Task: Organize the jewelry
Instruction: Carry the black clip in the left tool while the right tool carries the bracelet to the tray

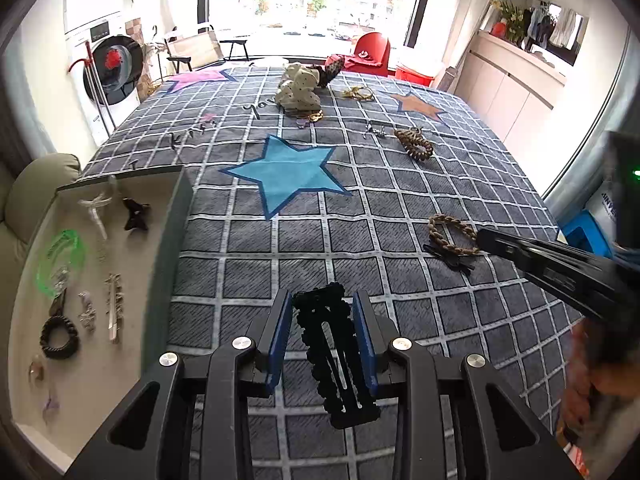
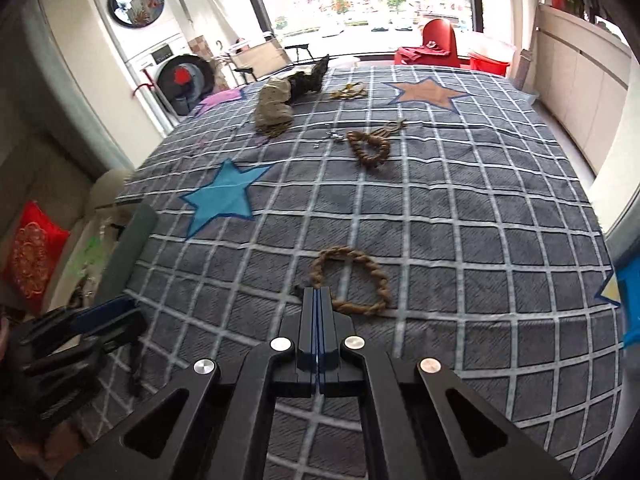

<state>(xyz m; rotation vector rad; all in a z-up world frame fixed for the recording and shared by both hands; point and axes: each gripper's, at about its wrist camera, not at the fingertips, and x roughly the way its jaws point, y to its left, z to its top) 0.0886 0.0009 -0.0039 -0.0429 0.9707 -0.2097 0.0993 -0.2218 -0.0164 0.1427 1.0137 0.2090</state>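
My left gripper is open, its blue pads either side of a black scalloped hair clip lying on the checked cloth; the pads do not press it. My right gripper is shut with nothing between its pads, its tip touching the near edge of a brown braided bracelet beside a small black bow. In the left wrist view the right gripper shows at that bracelet. A second braided bracelet lies farther back. A tray at the left holds sorted pieces.
The tray holds a black hair tie, a green bangle, a dark claw clip and metal clips. At the far end lie a cream dotted cloth pouch, a gold chain and small silver pieces.
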